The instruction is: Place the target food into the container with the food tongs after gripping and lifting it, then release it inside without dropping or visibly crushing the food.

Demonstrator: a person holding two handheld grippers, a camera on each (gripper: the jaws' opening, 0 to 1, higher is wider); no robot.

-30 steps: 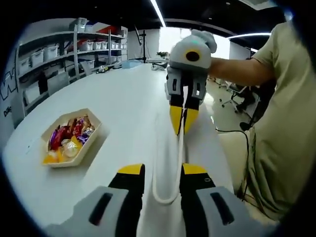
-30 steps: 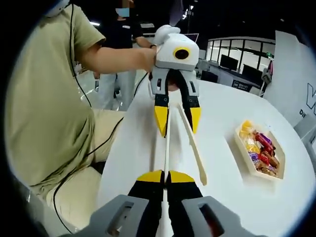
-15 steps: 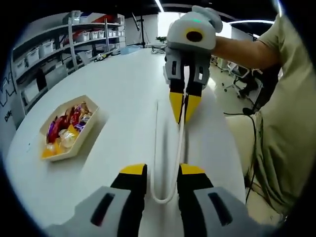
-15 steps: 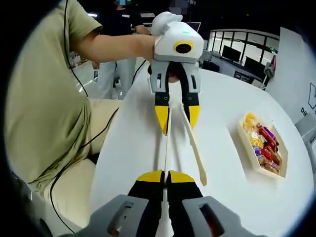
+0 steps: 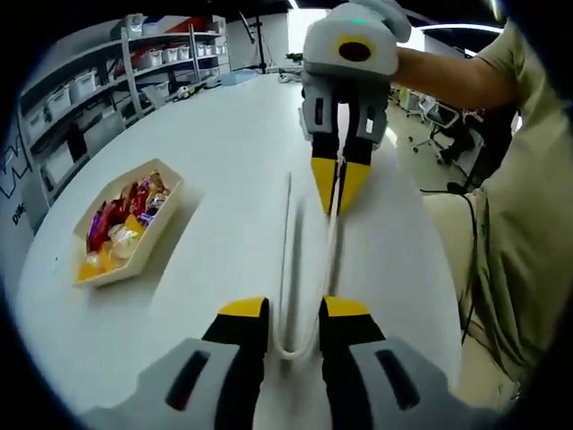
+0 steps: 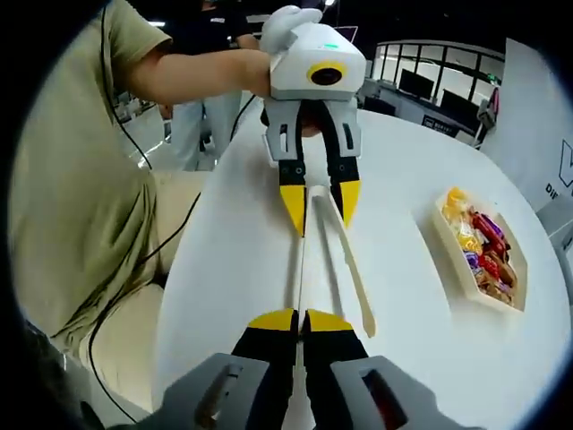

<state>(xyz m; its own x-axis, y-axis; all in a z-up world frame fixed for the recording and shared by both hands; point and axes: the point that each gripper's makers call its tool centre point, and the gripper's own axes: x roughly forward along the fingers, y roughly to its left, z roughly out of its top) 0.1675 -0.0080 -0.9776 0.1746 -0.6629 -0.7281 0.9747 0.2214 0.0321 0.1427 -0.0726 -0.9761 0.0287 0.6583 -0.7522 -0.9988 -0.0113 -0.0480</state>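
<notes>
The right gripper [image 6: 299,320] is clamped on one arm of the white plastic food tongs [image 5: 304,260]. The left gripper [image 5: 294,309] has its jaws apart around the tongs' bend. The cream hexagonal tray of wrapped sweets [image 5: 125,230] sits well apart.

Only a partial large letter "W" on the wall panel [image 6: 562,159] reads.

A long white counter [image 5: 215,161] with rounded edges. Behind it, grey shelves [image 5: 98,98] hold storage bins. A black cable [image 6: 170,242] hangs beside a person in a khaki shirt [image 6: 63,179].
</notes>
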